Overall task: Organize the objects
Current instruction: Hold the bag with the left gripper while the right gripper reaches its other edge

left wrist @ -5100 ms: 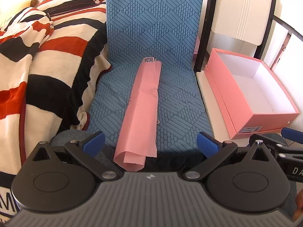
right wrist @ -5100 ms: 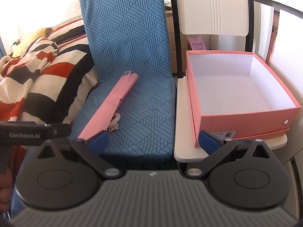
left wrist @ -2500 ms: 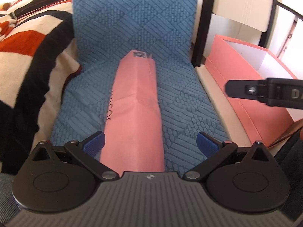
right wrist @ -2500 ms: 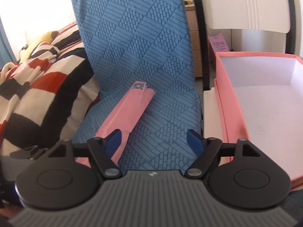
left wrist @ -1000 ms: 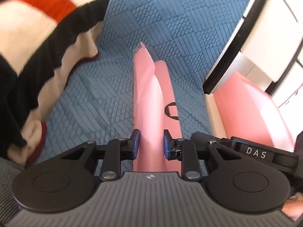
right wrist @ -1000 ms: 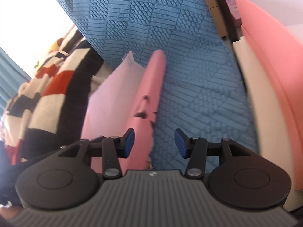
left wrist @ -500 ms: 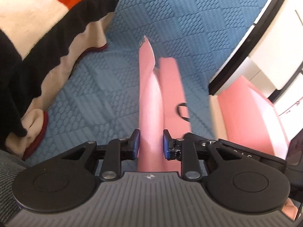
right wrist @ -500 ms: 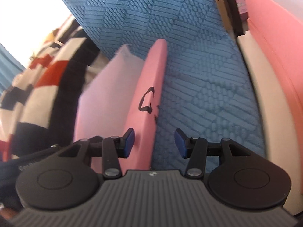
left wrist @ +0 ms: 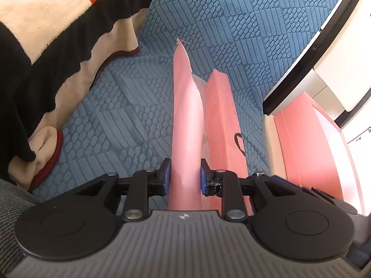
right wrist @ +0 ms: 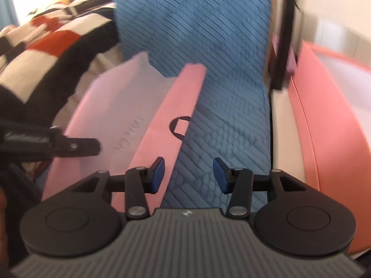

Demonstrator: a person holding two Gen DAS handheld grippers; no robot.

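Risk first: thin pink bag (left wrist: 185,120) could tear or slip, since my left gripper (left wrist: 185,176) is clamped on only one wall of it, both pads pressing the film. Bag lies lengthwise on the blue textured cushion (left wrist: 129,106), mouth pulled apart, its other wall (left wrist: 220,120) with the black loop (left wrist: 240,143) lying just beside on the right. Right gripper (right wrist: 186,173) is apart, nothing between the pads, hovering over the cushion just right of the far wall's edge; right view is blurred. If I close from here I judge it grabs cushion fabric or air, not the bag. A one-sided pull may drag the whole bag off the cushion toward the striped blanket (left wrist: 46,34). Pink box (left wrist: 308,143) sits open on the right, near; a swinging bag could catch its rim.
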